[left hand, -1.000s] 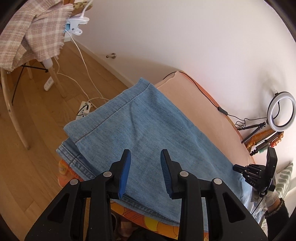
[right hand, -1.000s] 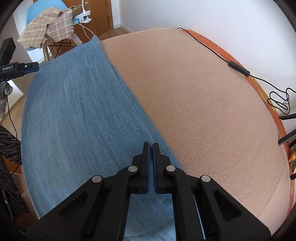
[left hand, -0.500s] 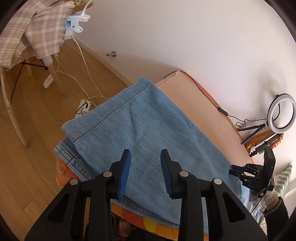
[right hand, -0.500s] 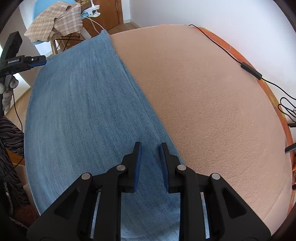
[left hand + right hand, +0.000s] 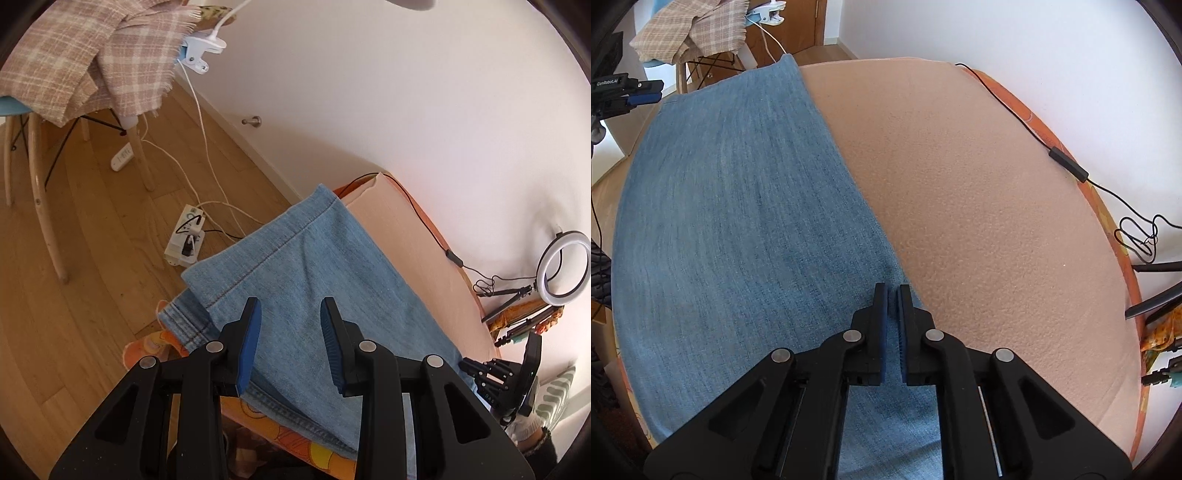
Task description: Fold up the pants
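Denim pants cover peach blanket; cable lies alongside.

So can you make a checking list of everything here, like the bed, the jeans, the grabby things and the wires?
Surface: peach blanket over an orange patterned sheet.
Job's things: jeans lie flat along the blanket's left part; hem ends hang past the edge, not lined up.
Clutter: nothing seen on the blanket besides the jeans.
Grippers: left gripper above the jeans, jaws wide apart, holding nothing; right gripper jaws nearly closed at the jeans' right edge, grip unclear.
Cables: black cable along the far edge; white cord to a power strip.
Surroundings: ring light, chair with plaid cloth, wooden floor.
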Demonstrator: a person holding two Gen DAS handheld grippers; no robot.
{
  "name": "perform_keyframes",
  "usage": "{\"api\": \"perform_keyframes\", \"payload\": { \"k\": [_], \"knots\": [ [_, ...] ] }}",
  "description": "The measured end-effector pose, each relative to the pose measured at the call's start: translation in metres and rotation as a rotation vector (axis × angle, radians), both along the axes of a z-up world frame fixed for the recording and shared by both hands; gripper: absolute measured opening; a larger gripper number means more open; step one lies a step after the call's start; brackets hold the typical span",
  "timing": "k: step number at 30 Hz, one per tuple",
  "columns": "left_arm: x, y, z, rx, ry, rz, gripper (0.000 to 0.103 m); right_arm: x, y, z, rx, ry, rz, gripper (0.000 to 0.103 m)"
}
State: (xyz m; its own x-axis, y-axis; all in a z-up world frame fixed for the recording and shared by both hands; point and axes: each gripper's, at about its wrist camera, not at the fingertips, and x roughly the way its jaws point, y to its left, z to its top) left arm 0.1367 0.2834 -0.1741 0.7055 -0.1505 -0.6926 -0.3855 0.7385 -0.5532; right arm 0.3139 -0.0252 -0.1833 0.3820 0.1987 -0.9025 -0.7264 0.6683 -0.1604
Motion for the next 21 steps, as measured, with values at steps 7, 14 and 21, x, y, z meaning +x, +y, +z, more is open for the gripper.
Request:
{"api": "perform_keyframes", "payload": {
  "k": [7,14,21],
  "knots": [
    [-0.014,0.045,-0.001,-0.122,0.022,0.050,0.047,-0.031,-0.025,0.042,0.183,-0.027,-0.113,0.027],
    [-0.026,0.049,-0.030,-0.231,0.055,0.067,0.047,-0.090,-0.023,0.060,0.359,-0.025,-0.134,0.039],
    [0.000,0.034,-0.017,-0.126,0.047,0.015,0.047,-0.136,0.056,0.042,0.318,0.038,0.056,0.039]
  ]
}}
